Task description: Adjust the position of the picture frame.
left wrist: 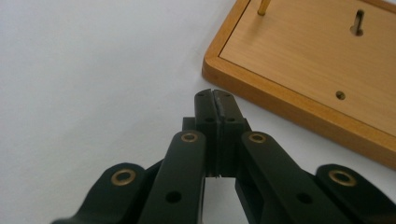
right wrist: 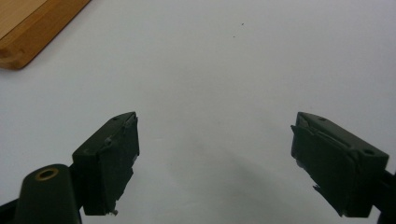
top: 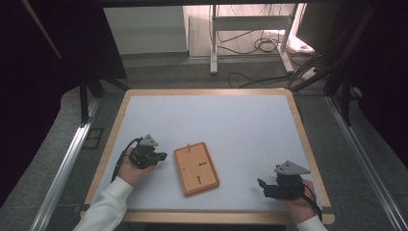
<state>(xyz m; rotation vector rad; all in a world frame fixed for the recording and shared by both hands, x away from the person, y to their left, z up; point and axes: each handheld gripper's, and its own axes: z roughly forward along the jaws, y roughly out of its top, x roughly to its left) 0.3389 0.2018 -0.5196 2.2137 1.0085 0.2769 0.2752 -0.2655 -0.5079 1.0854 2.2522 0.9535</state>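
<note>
On table: one frame (two tools).

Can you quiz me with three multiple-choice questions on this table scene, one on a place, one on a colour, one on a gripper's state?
1. Where does the wooden frame lie?
A. between the two grippers
B. at the far edge of the table
C. on the floor

2. What colour is the table top?
A. green
B. white
C. red

3. How do the left gripper's jaws stand?
A. wide open
B. shut on the frame
C. shut on nothing

Answers: 1 A, the high view shows a gripper on either side of it. 2 B, the surface is plain white. 3 C, the pads meet, short of the frame's edge.
</note>
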